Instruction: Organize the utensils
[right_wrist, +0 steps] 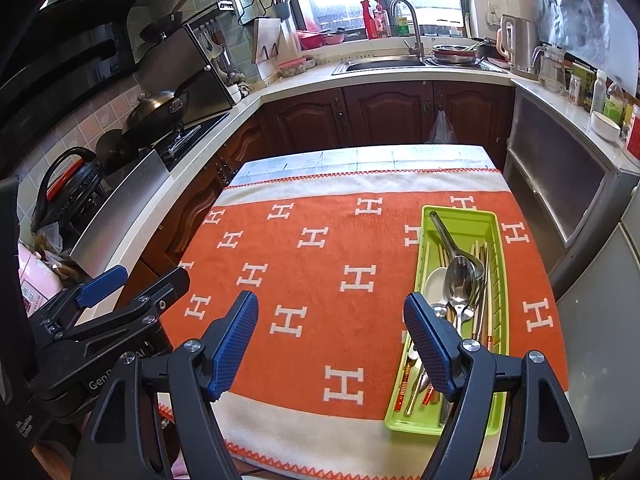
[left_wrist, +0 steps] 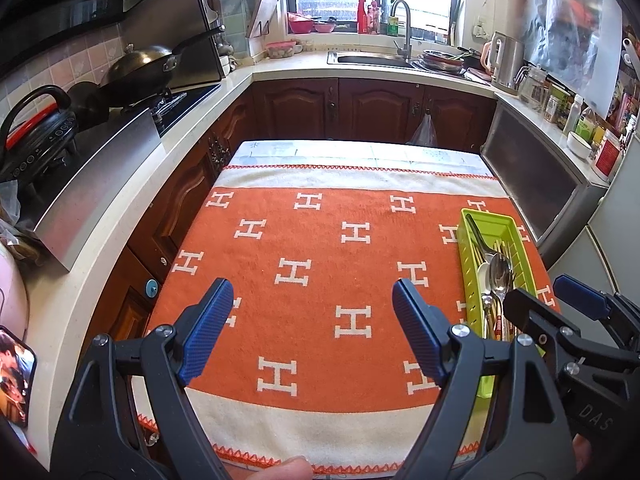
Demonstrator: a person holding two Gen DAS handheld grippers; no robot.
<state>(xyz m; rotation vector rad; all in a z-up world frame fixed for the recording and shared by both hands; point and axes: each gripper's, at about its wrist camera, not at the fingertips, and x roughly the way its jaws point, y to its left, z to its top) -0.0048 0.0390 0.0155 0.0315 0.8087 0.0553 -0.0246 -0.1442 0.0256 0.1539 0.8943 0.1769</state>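
Observation:
A lime-green utensil tray (right_wrist: 494,240) lies on the right side of the orange towel (right_wrist: 320,280), also seen in the left wrist view (left_wrist: 516,236). It holds metal spoons (right_wrist: 460,276), a white spoon (right_wrist: 434,282) and chopsticks (right_wrist: 482,320). My right gripper (right_wrist: 330,320) is open and empty, just left of the tray's near end. My left gripper (left_wrist: 312,308) is open and empty above the towel's near middle. Each gripper shows in the other's view: the right one at the right edge (left_wrist: 552,300), the left one at the left edge (right_wrist: 148,276).
The towel covers a table (left_wrist: 352,152) in a U-shaped kitchen. A stove with a wok (left_wrist: 140,64) and a pressure cooker (left_wrist: 36,132) stand on the left counter. A sink (left_wrist: 372,58) is at the back. A cabinet (left_wrist: 532,188) stands right of the table.

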